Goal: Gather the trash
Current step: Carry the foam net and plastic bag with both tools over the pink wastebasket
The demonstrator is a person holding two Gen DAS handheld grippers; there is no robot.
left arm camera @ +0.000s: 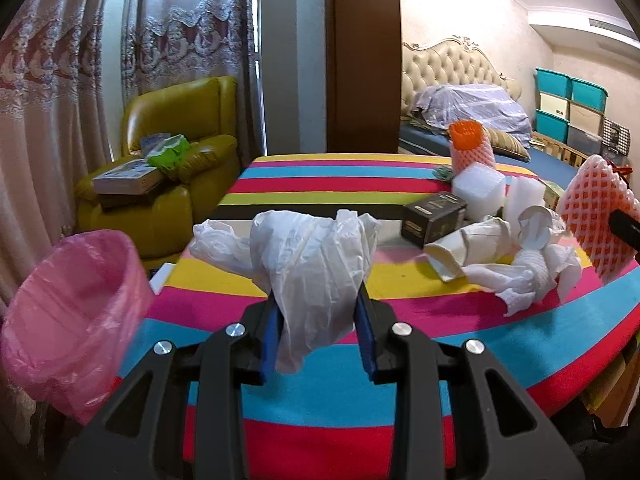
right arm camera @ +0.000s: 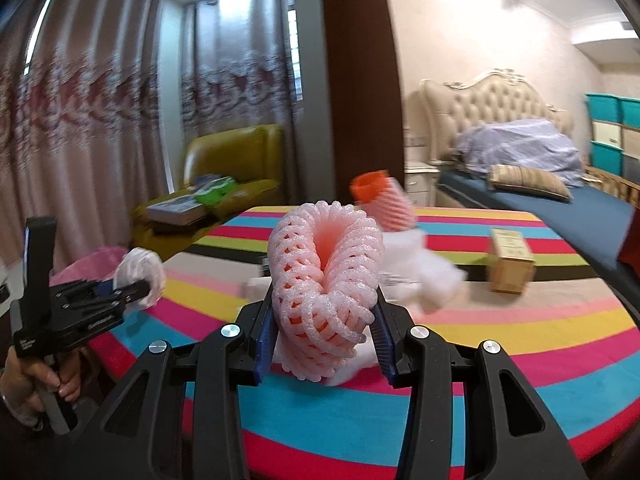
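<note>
Here left fingers (left arm camera: pixel 320 312) clench a plastic bag (left arm camera: pixel 312 264), right fingers (right arm camera: pixel 324 320) a foam net (right arm camera: pixel 324 276); cups (left arm camera: pixel 472 244) lie nearby.

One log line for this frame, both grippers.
left gripper: shut on white plastic bag | right gripper: shut on pink foam net | pink-lined bin: left

In the right wrist view, motion blur smears the white foam block (right arm camera: pixel 434 276) at 3 o'clock of the pink foam net (right arm camera: pixel 324 276).

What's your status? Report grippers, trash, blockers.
Left gripper shut on white bag. Right gripper shut on pink foam net. Pink-lined bin left of table, nothing blocking.
</note>
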